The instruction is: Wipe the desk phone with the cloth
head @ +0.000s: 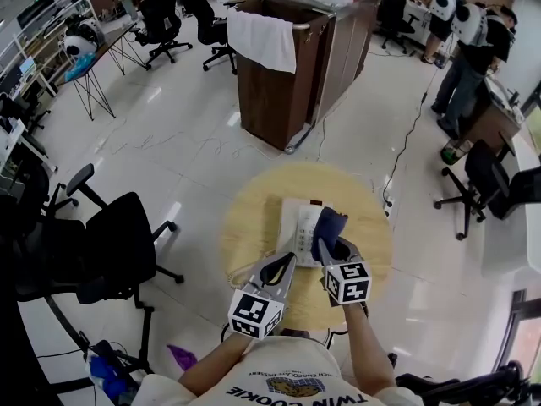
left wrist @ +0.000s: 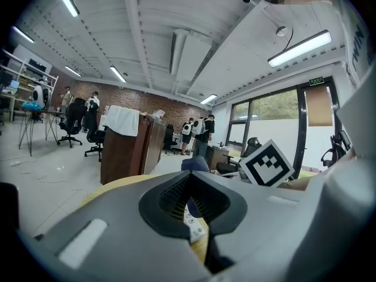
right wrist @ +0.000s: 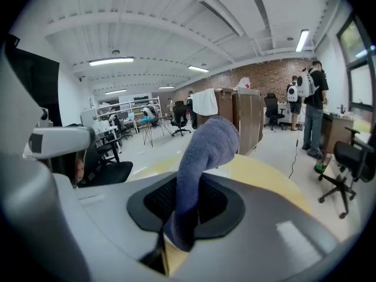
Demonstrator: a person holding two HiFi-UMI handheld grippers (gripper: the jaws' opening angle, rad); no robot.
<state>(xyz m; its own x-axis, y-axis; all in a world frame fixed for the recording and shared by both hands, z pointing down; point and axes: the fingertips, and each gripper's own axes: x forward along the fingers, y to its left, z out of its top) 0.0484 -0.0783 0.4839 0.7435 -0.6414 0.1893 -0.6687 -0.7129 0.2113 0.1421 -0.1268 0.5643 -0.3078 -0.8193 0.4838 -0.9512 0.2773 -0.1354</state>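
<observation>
A white desk phone (head: 297,227) lies on the round wooden table (head: 254,218). A dark blue cloth (head: 329,225) hangs over the phone's right side, and my right gripper (head: 335,245) is shut on it. In the right gripper view the cloth (right wrist: 200,157) stands up from between the jaws. My left gripper (head: 286,262) sits just near of the phone's front edge, jaws shut with nothing held. Through the hollow between its jaws, the left gripper view shows the phone's keypad (left wrist: 194,224), with the cloth (left wrist: 194,164) beyond it.
A brown cabinet (head: 275,87) with a white towel (head: 261,39) draped over it stands beyond the table. Black office chairs (head: 118,248) are at the left, another chair (head: 486,180) at the right. People (head: 469,36) stand at the back right.
</observation>
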